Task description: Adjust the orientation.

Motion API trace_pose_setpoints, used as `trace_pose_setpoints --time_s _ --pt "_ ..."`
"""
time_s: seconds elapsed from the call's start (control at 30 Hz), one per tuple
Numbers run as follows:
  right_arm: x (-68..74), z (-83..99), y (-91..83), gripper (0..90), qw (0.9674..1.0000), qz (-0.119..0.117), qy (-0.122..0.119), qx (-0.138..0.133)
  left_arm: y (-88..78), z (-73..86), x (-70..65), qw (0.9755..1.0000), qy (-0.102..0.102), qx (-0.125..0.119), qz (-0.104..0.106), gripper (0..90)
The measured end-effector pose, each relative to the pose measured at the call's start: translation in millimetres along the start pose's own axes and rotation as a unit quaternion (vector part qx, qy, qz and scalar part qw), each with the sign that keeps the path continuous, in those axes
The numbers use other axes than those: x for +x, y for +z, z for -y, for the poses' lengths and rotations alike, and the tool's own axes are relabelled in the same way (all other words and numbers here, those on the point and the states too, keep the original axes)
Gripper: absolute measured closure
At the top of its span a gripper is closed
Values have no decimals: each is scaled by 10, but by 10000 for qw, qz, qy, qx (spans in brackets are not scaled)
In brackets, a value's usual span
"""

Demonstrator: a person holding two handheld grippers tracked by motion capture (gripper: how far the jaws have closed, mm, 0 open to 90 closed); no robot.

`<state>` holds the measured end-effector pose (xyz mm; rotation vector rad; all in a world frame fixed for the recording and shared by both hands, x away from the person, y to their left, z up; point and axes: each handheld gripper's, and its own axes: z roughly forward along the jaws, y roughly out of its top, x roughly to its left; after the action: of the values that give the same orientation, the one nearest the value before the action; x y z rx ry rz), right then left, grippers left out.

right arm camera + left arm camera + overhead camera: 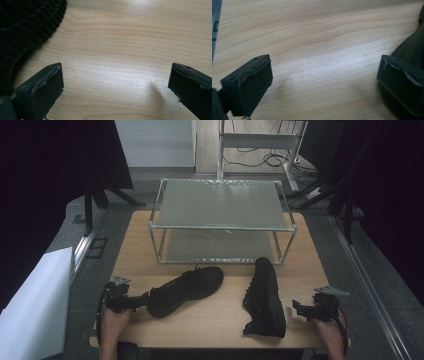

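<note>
On the table (pixel 220 320), both shoes are seen unmoved, left shoe (pixel 186 290) just beside the wide-open, empty left gripper (pixel 142 299), right shoe (pixel 265 297) near the likewise empty right gripper (pixel 297 309); nothing's been shelved on the rack (pixel 222 204) yet.

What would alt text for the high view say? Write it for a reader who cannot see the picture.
Two black shoes lie on a wooden table in front of a two-level metal shelf rack. A person's hands hold the left gripper beside the left shoe's heel and the right gripper just right of the other shoe, both open.
</note>
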<state>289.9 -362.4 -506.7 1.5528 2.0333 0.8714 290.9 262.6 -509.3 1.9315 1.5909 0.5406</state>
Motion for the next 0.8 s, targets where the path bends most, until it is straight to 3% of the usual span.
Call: trace_pose_setpoints --time_s 0.07,0.1,0.2,0.47,0.8 --pt "-13 12 8 0 10000 -49 28 54 -1 17 7 10000 -14 -13 26 0" --pt "-42 41 33 0 9997 -184 89 162 -2 26 14 10000 -2 -14 42 0" --pt "-72 49 29 0 9995 -262 148 110 -3 31 30 10000 30 -83 30 0" --pt "-35 36 26 0 9997 -218 -15 80 -19 9 -2 9996 130 -229 39 0" --pt "-24 31 22 0 9998 -206 -68 45 -10 -20 22 9991 81 -406 115 0"
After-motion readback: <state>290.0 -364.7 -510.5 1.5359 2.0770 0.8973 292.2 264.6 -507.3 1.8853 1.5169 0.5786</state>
